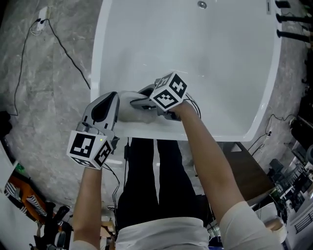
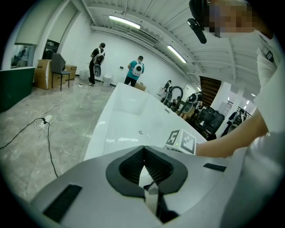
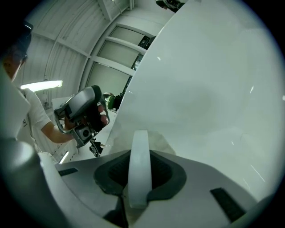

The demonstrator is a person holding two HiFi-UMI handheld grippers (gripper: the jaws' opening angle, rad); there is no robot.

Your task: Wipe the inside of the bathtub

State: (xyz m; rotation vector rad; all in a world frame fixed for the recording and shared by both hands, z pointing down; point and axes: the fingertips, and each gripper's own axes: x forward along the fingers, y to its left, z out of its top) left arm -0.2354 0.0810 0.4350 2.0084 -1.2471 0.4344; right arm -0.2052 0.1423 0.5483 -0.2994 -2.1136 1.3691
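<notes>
The right claw point(image 3: 139, 151) pinches a white cloth point(image 1: 128, 108) against the near inner wall of the tub point(image 1: 195, 58), while the left claw point(image 2: 143, 153), pressed together and empty, hovers by the rim.

Your head camera looked steeply down over the bathtub's point(image 1: 195, 58) near rim. Your left gripper's point(image 1: 112, 99) camera faced along the tub. Your right gripper's point(image 1: 143, 103) camera sat close against its inner wall. Each caught the other gripper.

Big open hall here, a workshop or test lab rather than a home: ribbed ceiling point(image 2: 147, 11) with strip lights point(image 2: 124, 21), a freestanding bathtub point(image 2: 129, 113) on bare marbled floor point(image 2: 31, 107), loose cables point(image 2: 49, 147) trailing, cardboard boxes point(image 2: 42, 73) and people point(image 2: 133, 71) by the far wall.
</notes>
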